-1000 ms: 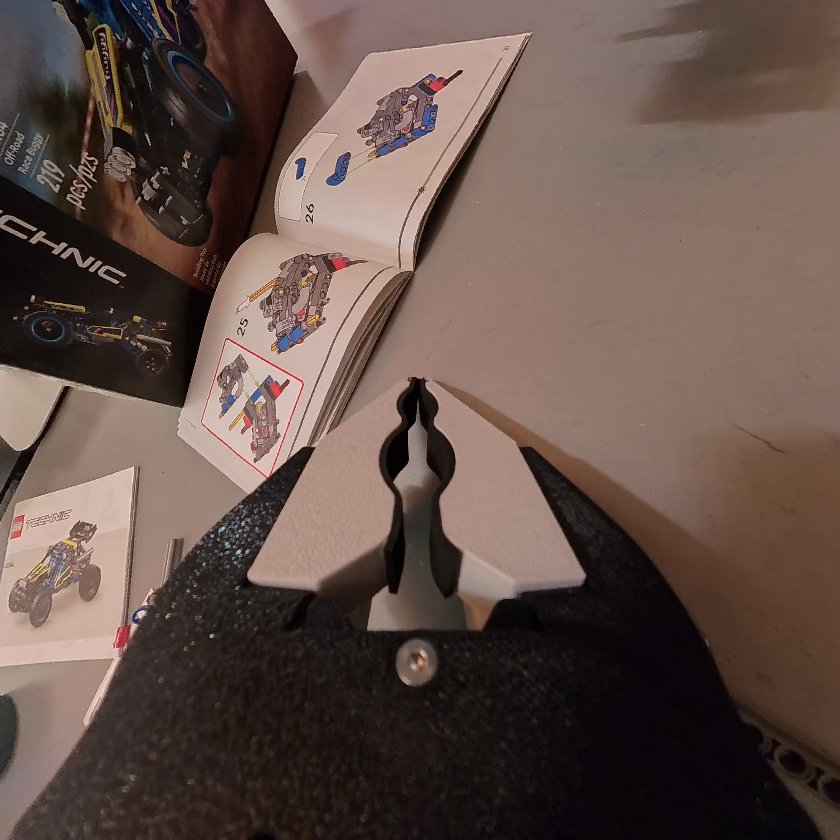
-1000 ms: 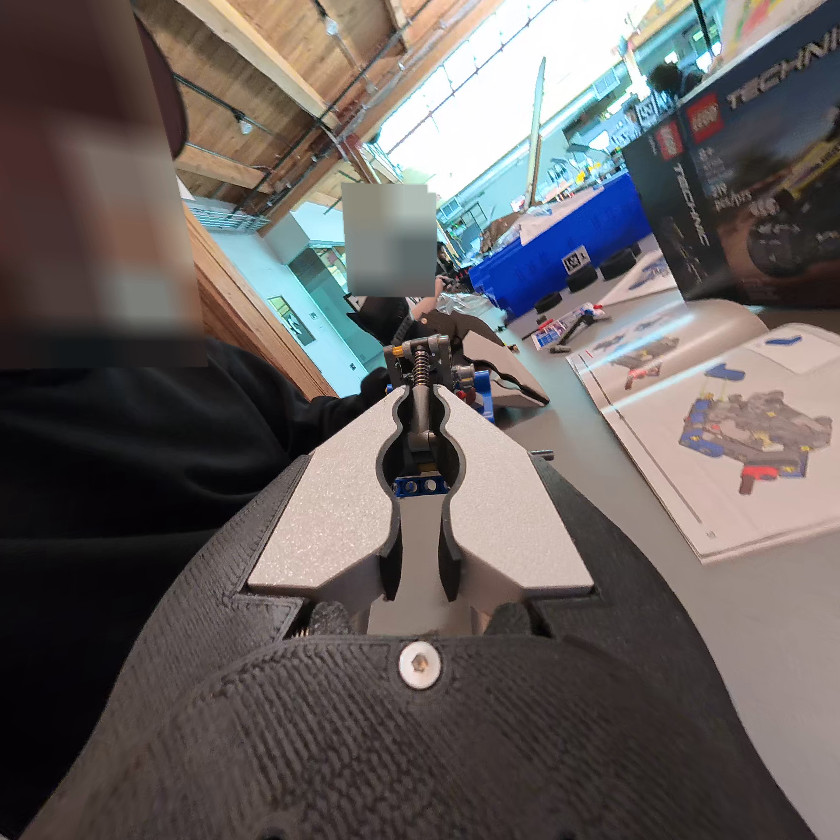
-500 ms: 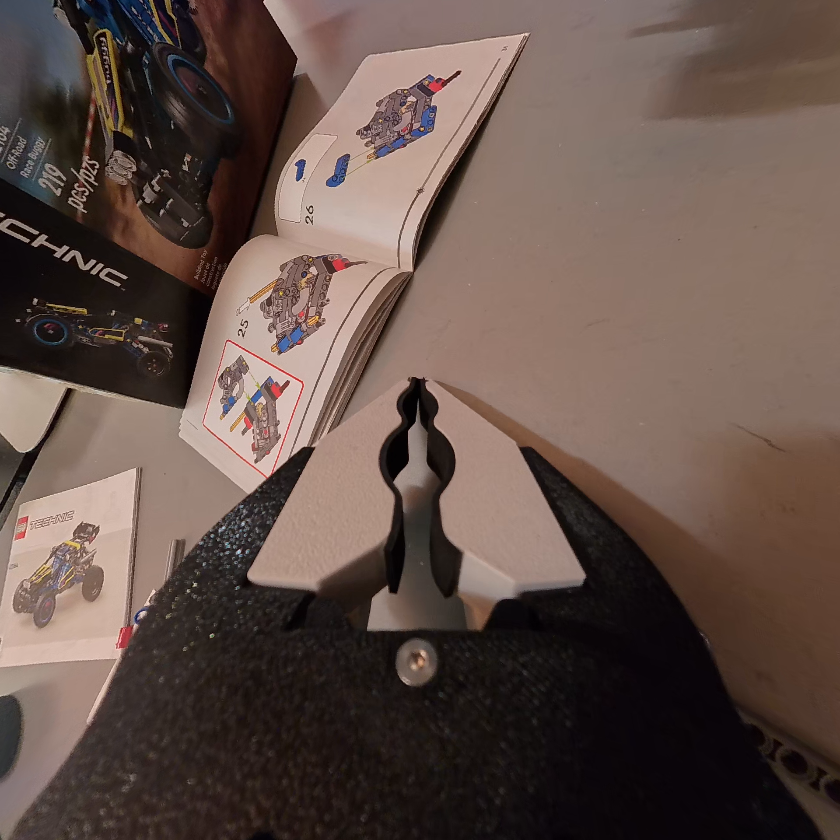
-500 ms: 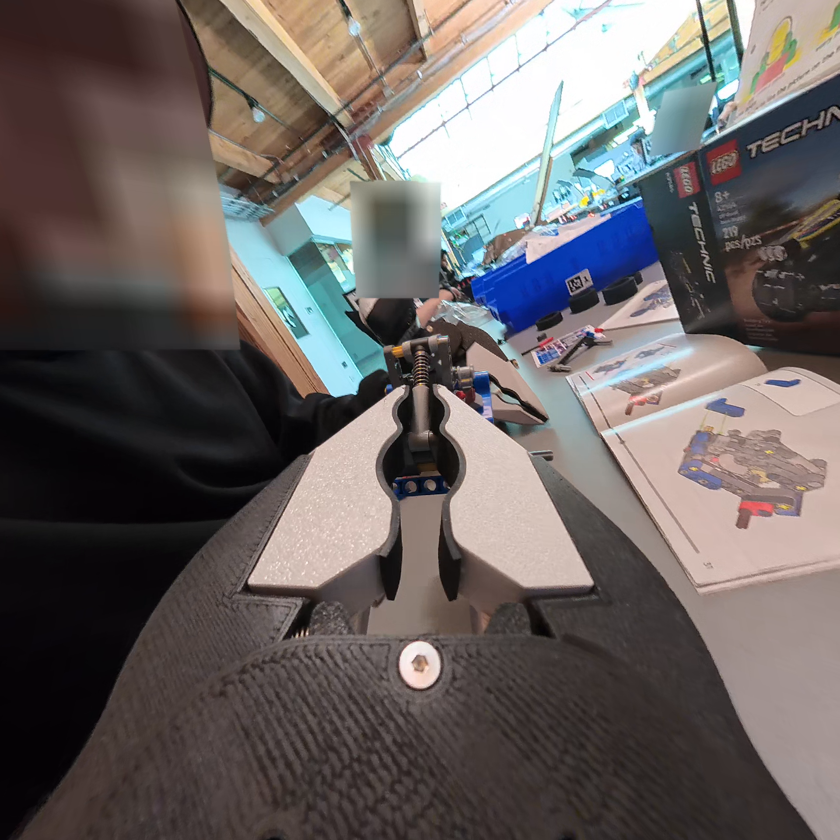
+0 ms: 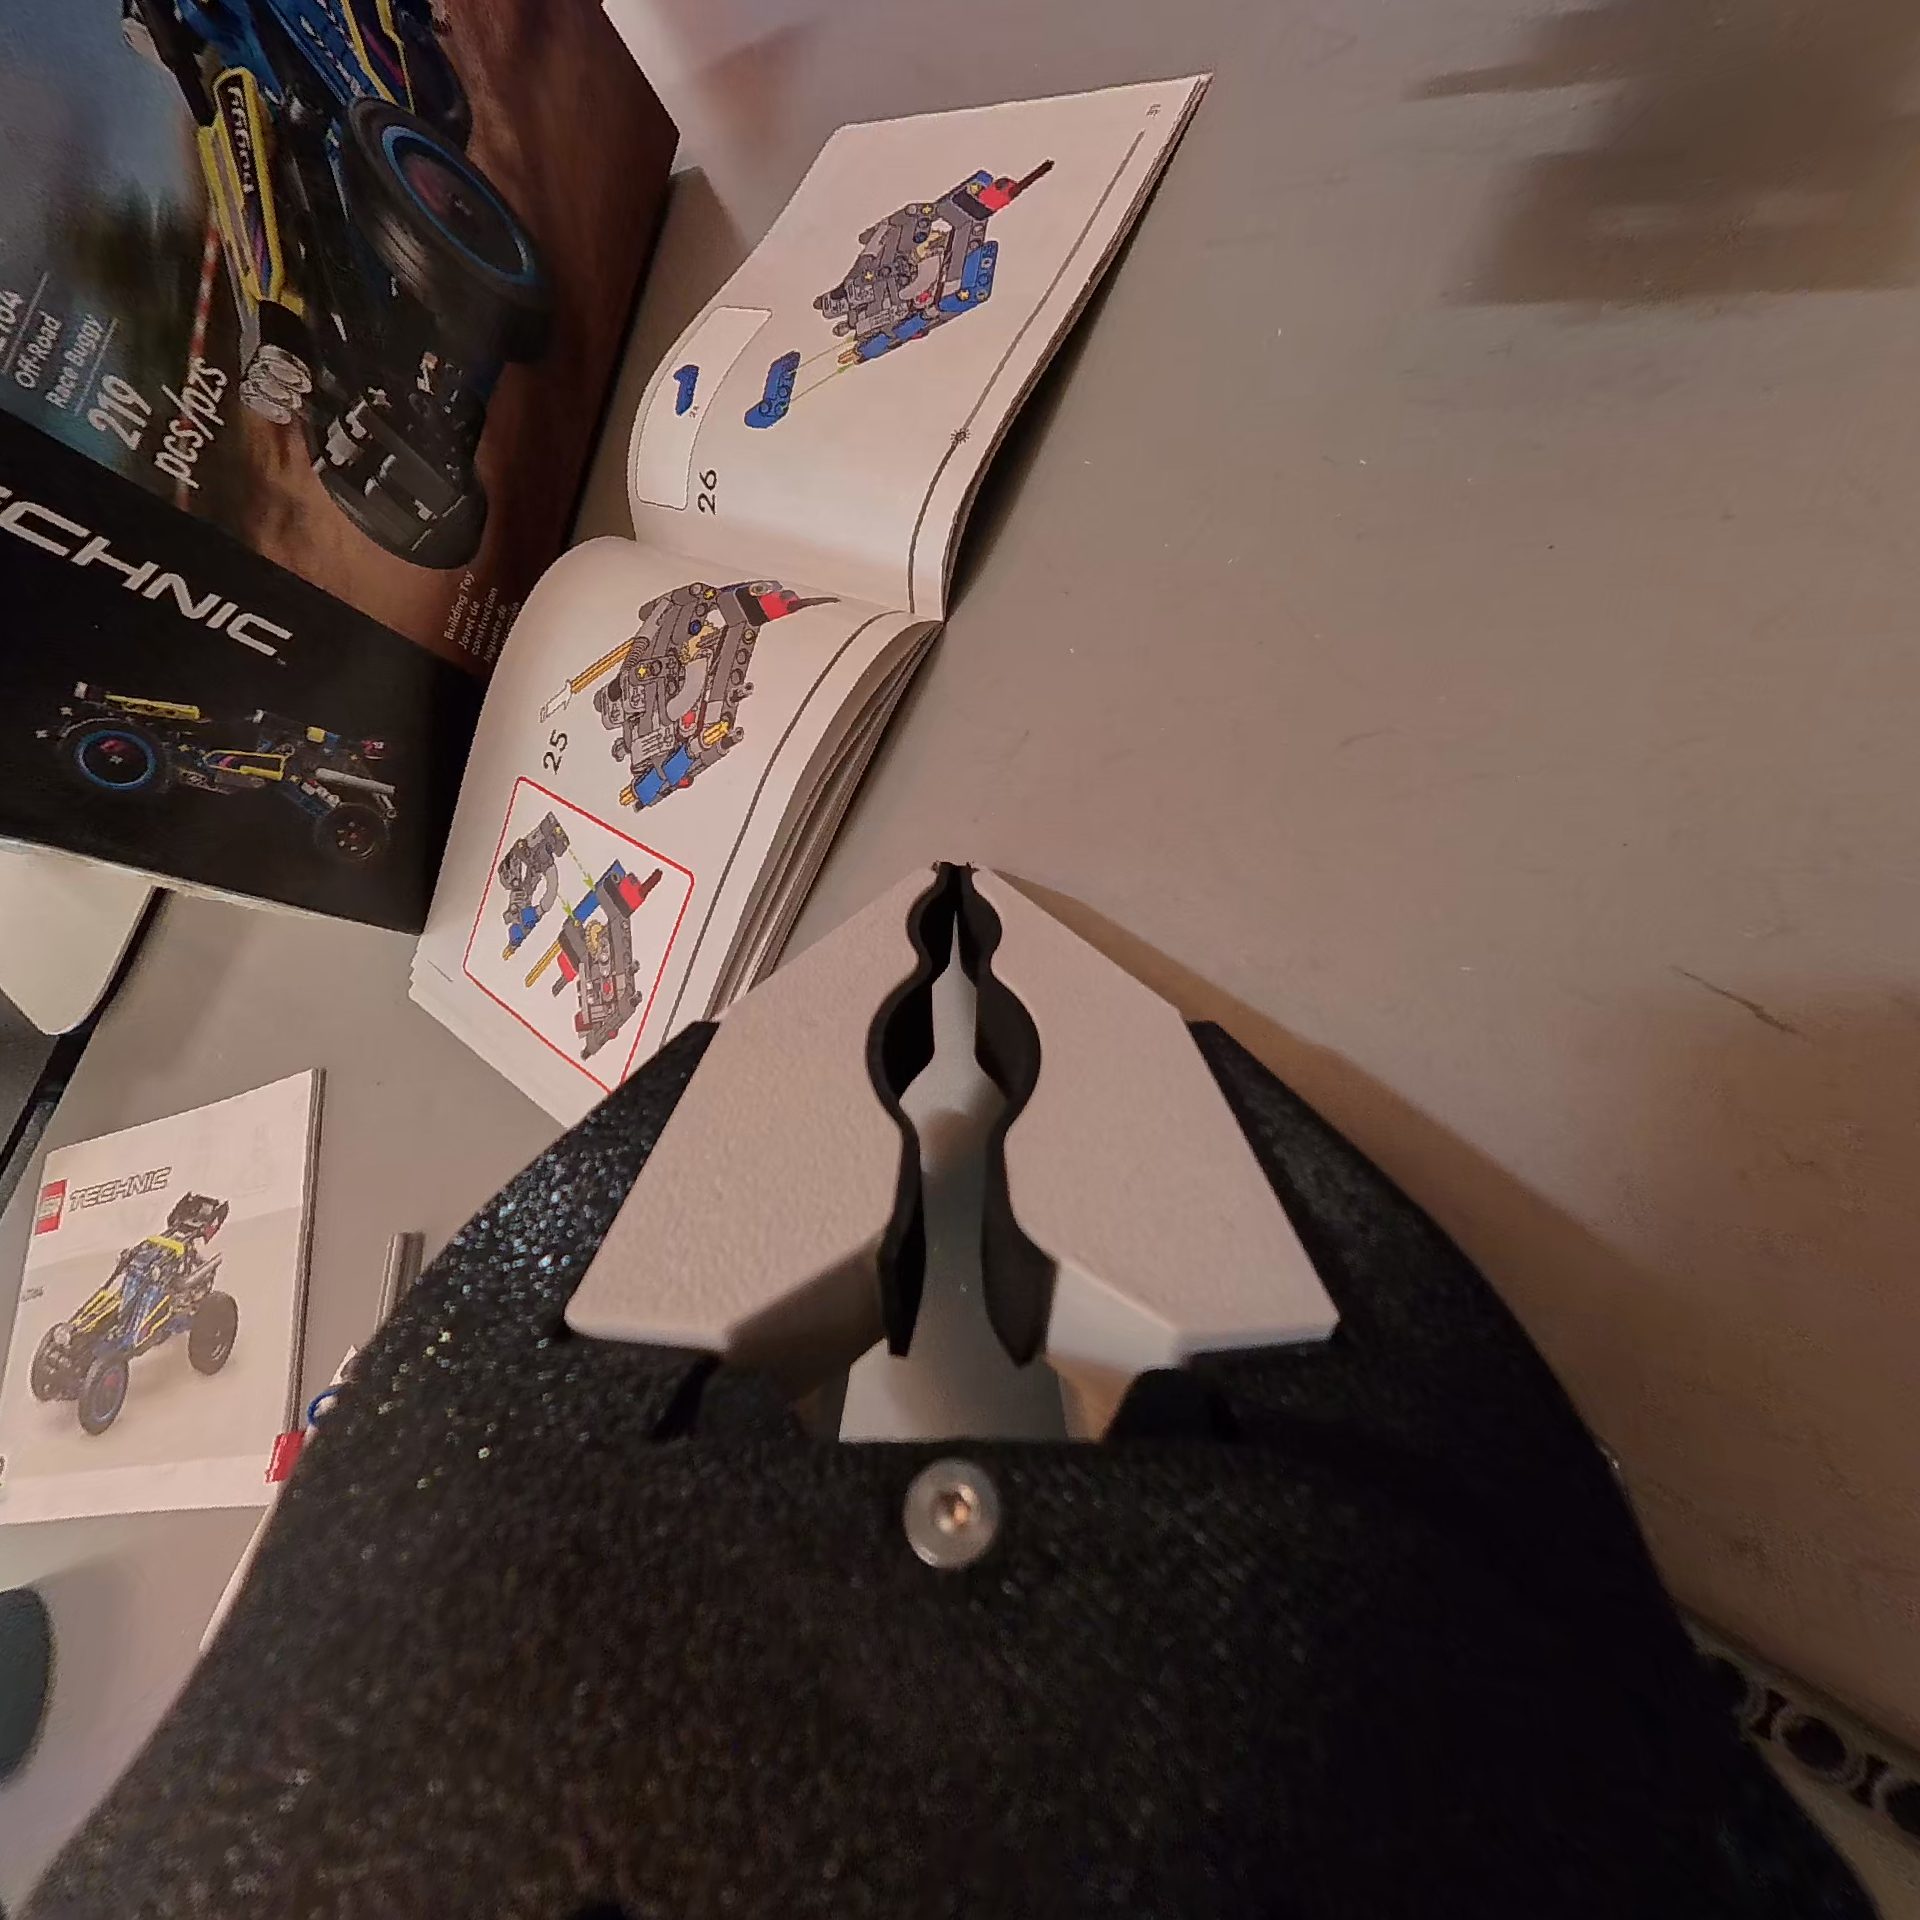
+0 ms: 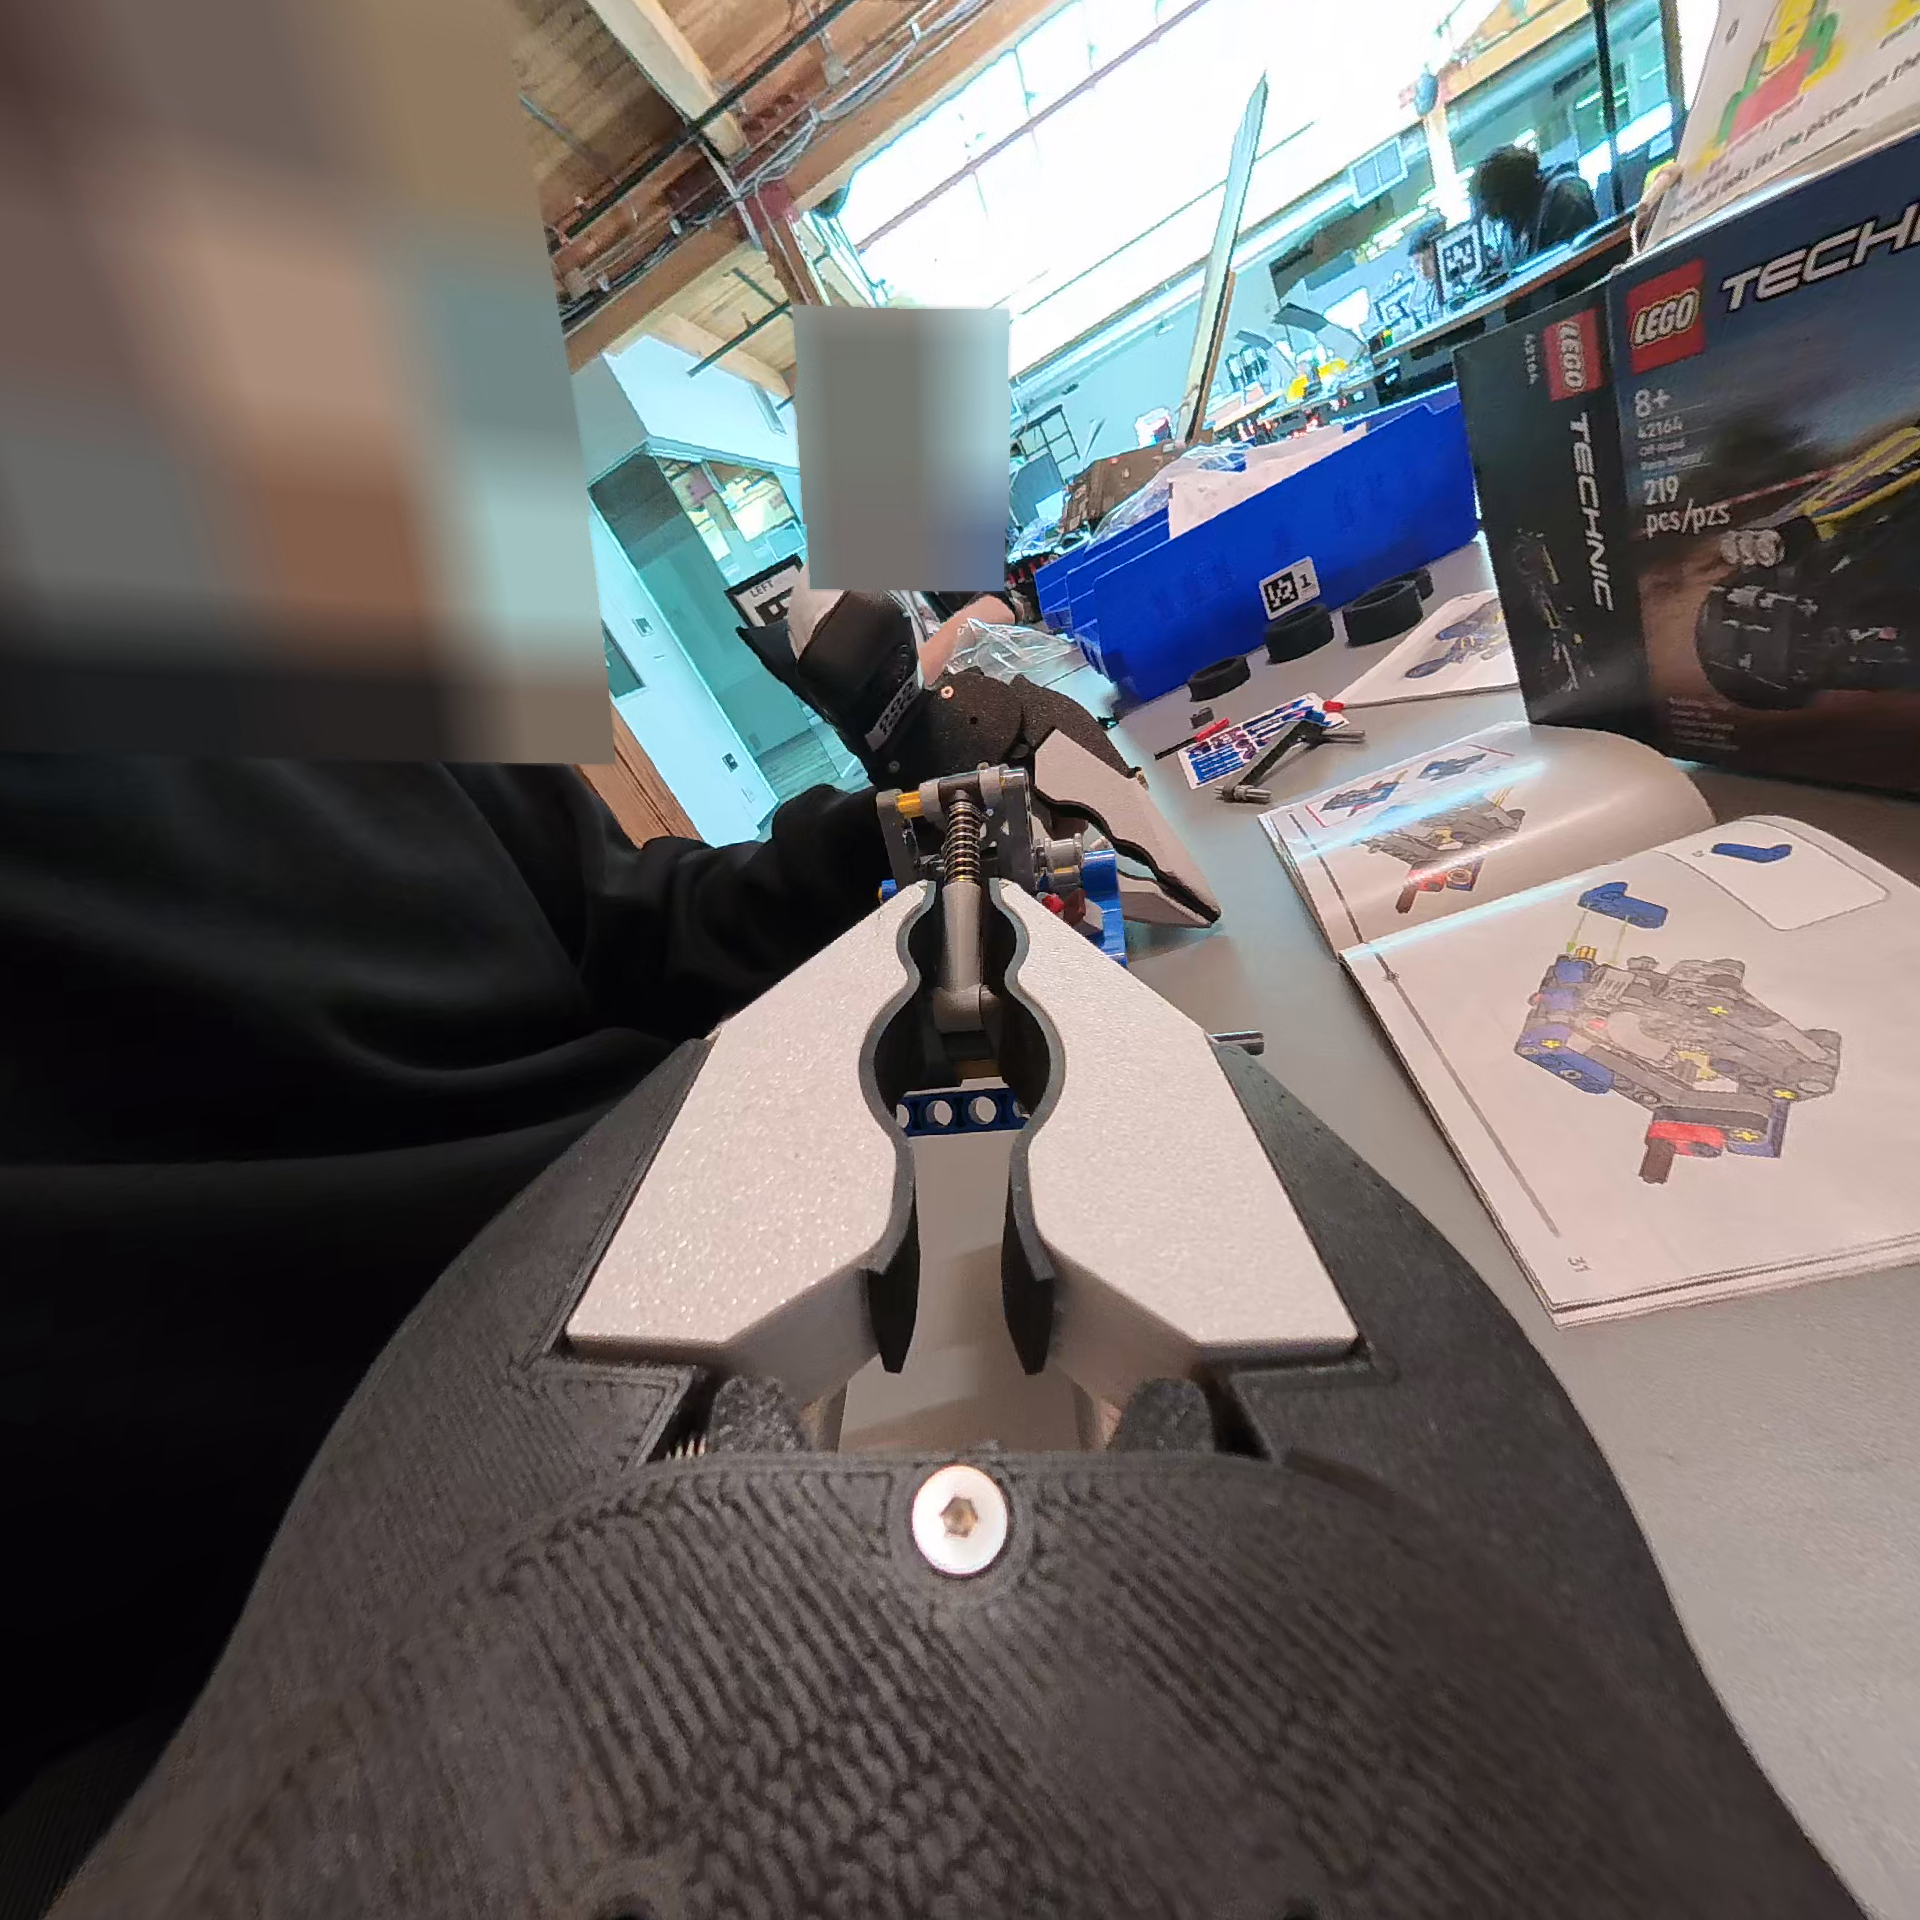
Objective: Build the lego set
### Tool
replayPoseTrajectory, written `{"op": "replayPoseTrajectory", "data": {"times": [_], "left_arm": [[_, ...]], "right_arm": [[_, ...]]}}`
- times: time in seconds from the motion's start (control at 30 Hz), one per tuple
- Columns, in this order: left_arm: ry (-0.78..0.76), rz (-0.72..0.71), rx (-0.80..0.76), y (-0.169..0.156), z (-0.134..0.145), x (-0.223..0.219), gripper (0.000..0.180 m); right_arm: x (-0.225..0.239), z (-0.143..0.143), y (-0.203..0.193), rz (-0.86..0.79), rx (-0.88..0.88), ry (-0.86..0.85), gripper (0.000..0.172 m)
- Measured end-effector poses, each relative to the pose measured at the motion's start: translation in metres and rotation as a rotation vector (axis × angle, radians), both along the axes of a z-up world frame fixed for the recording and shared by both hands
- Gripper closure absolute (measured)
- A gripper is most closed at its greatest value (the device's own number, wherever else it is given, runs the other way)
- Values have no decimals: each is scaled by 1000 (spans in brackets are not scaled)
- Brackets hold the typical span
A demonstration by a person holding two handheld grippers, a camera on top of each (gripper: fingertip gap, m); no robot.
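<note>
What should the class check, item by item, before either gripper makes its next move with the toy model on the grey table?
1. Right gripper jaws clamped on the toy model's grey spring strut: ok.
2. Left gripper jaws shut with nothing between them: ok.
3. Left gripper tip low over a bare part of the table, beside the open booklet: ok.
4. Open booklet pages visible to follow: ok.
5. Loose parts and tyres lying apart from both grippers: ok.
6. Whether the model's underside touches the table: cannot tell.
</note>
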State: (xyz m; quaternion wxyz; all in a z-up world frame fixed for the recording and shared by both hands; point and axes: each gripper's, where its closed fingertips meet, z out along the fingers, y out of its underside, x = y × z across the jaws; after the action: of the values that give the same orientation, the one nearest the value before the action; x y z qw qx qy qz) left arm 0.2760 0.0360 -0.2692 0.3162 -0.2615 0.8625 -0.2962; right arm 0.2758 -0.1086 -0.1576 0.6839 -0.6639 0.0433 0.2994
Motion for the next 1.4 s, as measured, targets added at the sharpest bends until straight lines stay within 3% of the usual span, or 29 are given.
{"op": "replayPoseTrajectory", "data": {"times": [1.4], "left_arm": [[1, -1, -1, 0, 0, 0, 180]], "right_arm": [[8, -3, 1, -45, -23, 27, 168]]}}
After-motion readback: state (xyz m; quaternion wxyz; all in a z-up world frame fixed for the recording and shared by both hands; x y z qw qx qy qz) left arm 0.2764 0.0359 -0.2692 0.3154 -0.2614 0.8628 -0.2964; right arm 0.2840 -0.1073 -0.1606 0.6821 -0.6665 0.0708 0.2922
